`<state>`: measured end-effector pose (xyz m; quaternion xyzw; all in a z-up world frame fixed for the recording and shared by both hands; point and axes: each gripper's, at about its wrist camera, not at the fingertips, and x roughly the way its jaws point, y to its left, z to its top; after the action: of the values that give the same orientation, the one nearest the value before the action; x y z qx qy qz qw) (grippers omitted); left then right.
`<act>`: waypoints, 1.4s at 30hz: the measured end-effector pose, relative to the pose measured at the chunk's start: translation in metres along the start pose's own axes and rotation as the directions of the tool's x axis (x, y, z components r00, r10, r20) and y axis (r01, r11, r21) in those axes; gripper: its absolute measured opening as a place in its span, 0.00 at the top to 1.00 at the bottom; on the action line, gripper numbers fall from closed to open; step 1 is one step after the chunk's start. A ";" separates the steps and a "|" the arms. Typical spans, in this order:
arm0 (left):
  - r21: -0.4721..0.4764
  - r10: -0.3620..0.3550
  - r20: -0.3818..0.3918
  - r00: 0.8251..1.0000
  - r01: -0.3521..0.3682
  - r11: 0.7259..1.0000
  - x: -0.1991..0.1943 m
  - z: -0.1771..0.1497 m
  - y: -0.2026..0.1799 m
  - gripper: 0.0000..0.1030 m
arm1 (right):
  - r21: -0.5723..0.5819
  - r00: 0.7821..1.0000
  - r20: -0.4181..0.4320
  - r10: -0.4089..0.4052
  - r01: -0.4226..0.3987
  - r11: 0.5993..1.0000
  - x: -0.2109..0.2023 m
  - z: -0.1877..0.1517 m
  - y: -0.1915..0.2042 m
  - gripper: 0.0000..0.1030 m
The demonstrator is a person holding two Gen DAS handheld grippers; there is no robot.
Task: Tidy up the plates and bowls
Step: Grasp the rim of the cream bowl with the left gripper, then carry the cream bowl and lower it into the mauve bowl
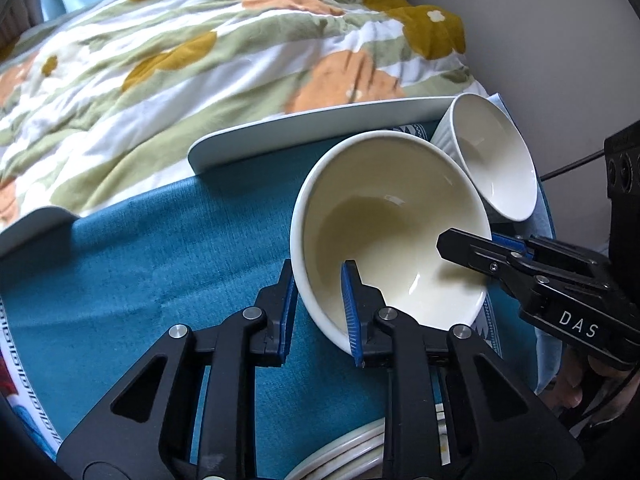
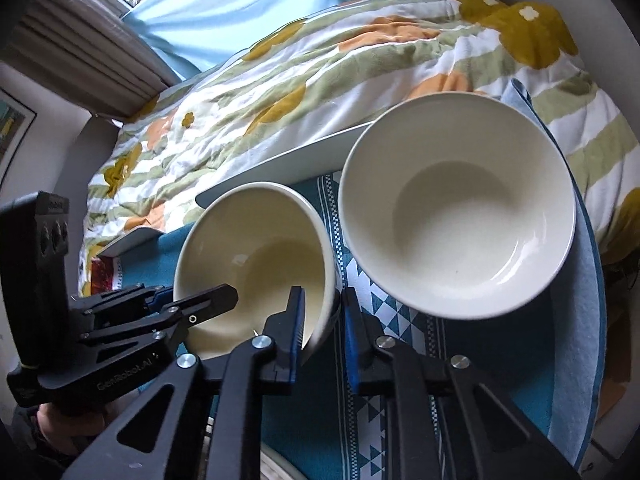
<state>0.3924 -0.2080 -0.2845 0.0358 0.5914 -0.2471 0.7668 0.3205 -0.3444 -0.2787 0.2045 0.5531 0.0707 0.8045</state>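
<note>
A cream bowl [image 1: 392, 240] [image 2: 256, 264] sits tilted over a teal cloth [image 1: 160, 280]. My left gripper [image 1: 319, 280] is shut on the bowl's left rim, one blue pad inside and one outside the wall. In the right wrist view the left gripper [image 2: 192, 300] comes in from the left. My right gripper [image 2: 323, 300] is shut on the opposite rim, and in the left wrist view the right gripper [image 1: 480, 242] reaches in from the right. A larger white bowl [image 2: 460, 208] [image 1: 492, 160] stands just beyond it, apart from both grippers.
The cloth covers a surface with a white raised edge [image 1: 312, 132] [image 2: 280, 160] at the back. A floral quilt [image 1: 200, 60] lies beyond it. Stacked plate rims [image 1: 348, 456] show under my left gripper. A light blue cloth [image 2: 576, 320] hangs at the right edge.
</note>
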 end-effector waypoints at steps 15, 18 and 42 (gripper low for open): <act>-0.046 0.085 0.134 0.987 -0.079 0.996 -0.075 -0.020 -0.022 0.81 | -0.152 0.998 0.063 -0.016 0.025 0.988 -0.053 -0.001 0.036 0.84; -0.105 0.109 0.171 0.979 -0.092 0.990 -0.106 -0.036 -0.023 0.81 | -0.200 0.998 0.057 0.016 -0.004 0.980 -0.075 -0.005 0.056 0.84; -0.359 0.304 0.202 0.931 -0.218 0.907 -0.253 -0.231 0.104 0.81 | -0.459 0.981 -0.081 0.175 -0.192 0.868 -0.071 -0.110 0.259 0.84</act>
<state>0.1854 0.0487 -0.1443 -0.0459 0.5111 -0.0412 0.8573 0.2212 -0.1063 -0.1453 0.0565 0.5130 0.2808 0.8092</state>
